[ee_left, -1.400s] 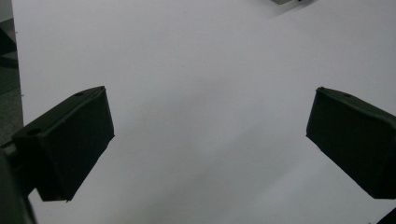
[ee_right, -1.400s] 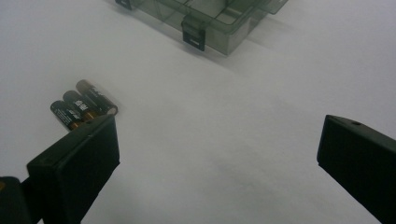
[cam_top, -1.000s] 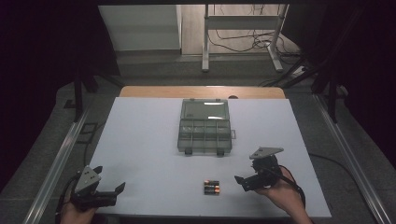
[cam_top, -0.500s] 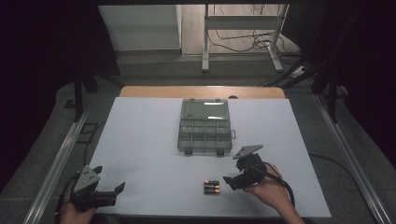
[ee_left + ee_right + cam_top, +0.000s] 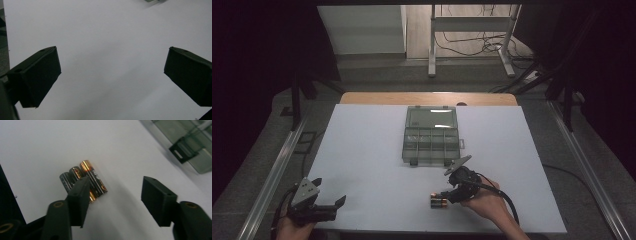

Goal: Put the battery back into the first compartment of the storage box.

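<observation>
1. Batteries (image 5: 83, 180): three AA cells, black w/ copper ends, side by side, touching, on white table (image 5: 377, 150) near front edge.
2. Right gripper (image 5: 115, 192) low, angled down; jaws just been closing, half open, nothing gripped; one jaw overlaps the cells.
3. Left gripper (image 5: 111, 75) wide open, empty, at front-left corner.
4. Compartment box (image 5: 431, 135) mid-table, well apart.

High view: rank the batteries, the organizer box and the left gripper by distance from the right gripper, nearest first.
From the right gripper, in the high view:
1. Batteries: right at its jaws, just to their left on the white table.
2. Organizer box: behind it, mid-table, lid closed.
3. Left gripper: far across at the table's near left corner, jaws open over bare surface.
</observation>
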Demonstrator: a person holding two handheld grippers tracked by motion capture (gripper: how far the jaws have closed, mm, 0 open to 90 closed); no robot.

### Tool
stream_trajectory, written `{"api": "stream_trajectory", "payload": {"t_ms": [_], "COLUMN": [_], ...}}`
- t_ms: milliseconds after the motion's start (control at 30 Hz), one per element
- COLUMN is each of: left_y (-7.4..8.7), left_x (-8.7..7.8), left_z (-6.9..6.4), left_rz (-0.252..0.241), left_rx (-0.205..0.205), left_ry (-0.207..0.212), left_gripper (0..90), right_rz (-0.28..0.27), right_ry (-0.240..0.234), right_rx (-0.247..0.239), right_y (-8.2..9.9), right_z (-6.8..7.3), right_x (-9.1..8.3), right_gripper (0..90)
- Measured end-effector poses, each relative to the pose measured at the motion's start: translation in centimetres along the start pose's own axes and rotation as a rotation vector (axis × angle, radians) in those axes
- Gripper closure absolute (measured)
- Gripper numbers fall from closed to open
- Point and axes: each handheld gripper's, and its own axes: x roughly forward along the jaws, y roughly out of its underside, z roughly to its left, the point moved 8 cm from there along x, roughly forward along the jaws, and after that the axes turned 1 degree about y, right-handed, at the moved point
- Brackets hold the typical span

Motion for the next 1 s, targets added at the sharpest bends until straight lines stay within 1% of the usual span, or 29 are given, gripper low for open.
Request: {"api": "stream_trajectory", "payload": {"t_ms": [67, 100, 133, 167, 233, 300, 333, 367, 433, 467, 567, 600, 633, 667, 700, 733, 833, 900, 967, 1000], "left_y": [0.0, 0.0, 0.0, 0.0, 0.0, 0.0, 0.0, 0.0, 0.0, 0.0, 0.0, 0.0, 0.0, 0.0, 0.0, 0.0, 0.0, 0.0, 0.0, 0.0], "left_x": [0.0, 0.0, 0.0, 0.0, 0.0, 0.0, 0.0, 0.0, 0.0, 0.0, 0.0, 0.0, 0.0, 0.0, 0.0, 0.0, 0.0, 0.0, 0.0, 0.0], "left_z": [0.0, 0.0, 0.0, 0.0, 0.0, 0.0, 0.0, 0.0, 0.0, 0.0, 0.0, 0.0, 0.0, 0.0, 0.0, 0.0, 0.0, 0.0, 0.0, 0.0], "left_rz": [0.001, 0.001, 0.001, 0.0, -0.001, -0.002, -0.002, -0.002, -0.002, -0.002, -0.002, -0.002, -0.003, -0.003, -0.003, -0.001, -0.002, -0.001, 0.0, 0.0], "left_rx": [0.001, 0.001, 0.001, 0.001, -0.001, -0.001, -0.002, -0.002, -0.001, -0.001, -0.001, 0.0, 0.0, 0.001, 0.001, 0.002, 0.0, 0.001, 0.004, 0.005], "left_ry": [0.0, 0.0, 0.001, 0.001, 0.002, 0.002, 0.002, 0.002, 0.002, 0.002, 0.003, 0.003, 0.003, 0.003, 0.003, 0.003, 0.004, 0.004, 0.004, 0.004], "left_gripper": [1.6, 1.6, 1.6, 1.6, 1.6, 1.6, 1.6, 1.5, 1.6, 1.6, 1.6, 1.6, 1.6, 1.6, 1.6, 1.6, 1.6, 1.6, 1.6, 1.6], "right_rz": [0.01, 0.01, 0.016, 0.025, 0.032, 0.034, 0.04, 0.04, 0.051, 0.051, 0.064, 0.069, 0.069, 0.087, 0.092, 0.106, 0.109, 0.107, 0.091, 0.08], "right_ry": [-0.008, -0.008, -0.015, -0.027, -0.038, -0.046, -0.055, -0.055, -0.07, -0.07, -0.082, -0.079, -0.079, -0.069, -0.067, -0.057, -0.059, -0.051, -0.046, -0.051], "right_rx": [-0.014, -0.014, -0.022, -0.031, -0.041, -0.048, -0.066, -0.066, -0.085, -0.085, -0.096, -0.1, -0.1, -0.115, -0.119, -0.137, -0.126, -0.122, -0.116, -0.104], "right_y": [-0.2, -0.2, -0.4, -0.6, -0.8, -0.9, -1.0, -1.0, -1.2, -1.2, -1.4, -1.4, -1.4, -1.4, -1.4, -1.2, -1.3, -1.3, -1.4, -1.5], "right_z": [0.2, 0.2, 0.3, 0.6, 0.7, 0.8, 1.0, 1.0, 1.1, 1.1, 1.0, 0.9, 0.9, 0.7, 0.6, 0.5, 0.5, 0.4, 0.4, 0.4], "right_x": [0.3, 0.3, 0.5, 0.8, 1.1, 1.2, 1.5, 1.5, 1.9, 1.9, 2.4, 2.7, 2.7, 3.1, 3.2, 3.5, 3.6, 3.5, 3.3, 3.2], "right_gripper": [49.6, 49.6, 51.7, 55.8, 59.0, 59.5, 61.1, 61.1, 64.7, 64.7, 69.3, 71.2, 71.2, 72.9, 75.1, 75.5, 76.3, 76.4, 76.4, 76.5]}}
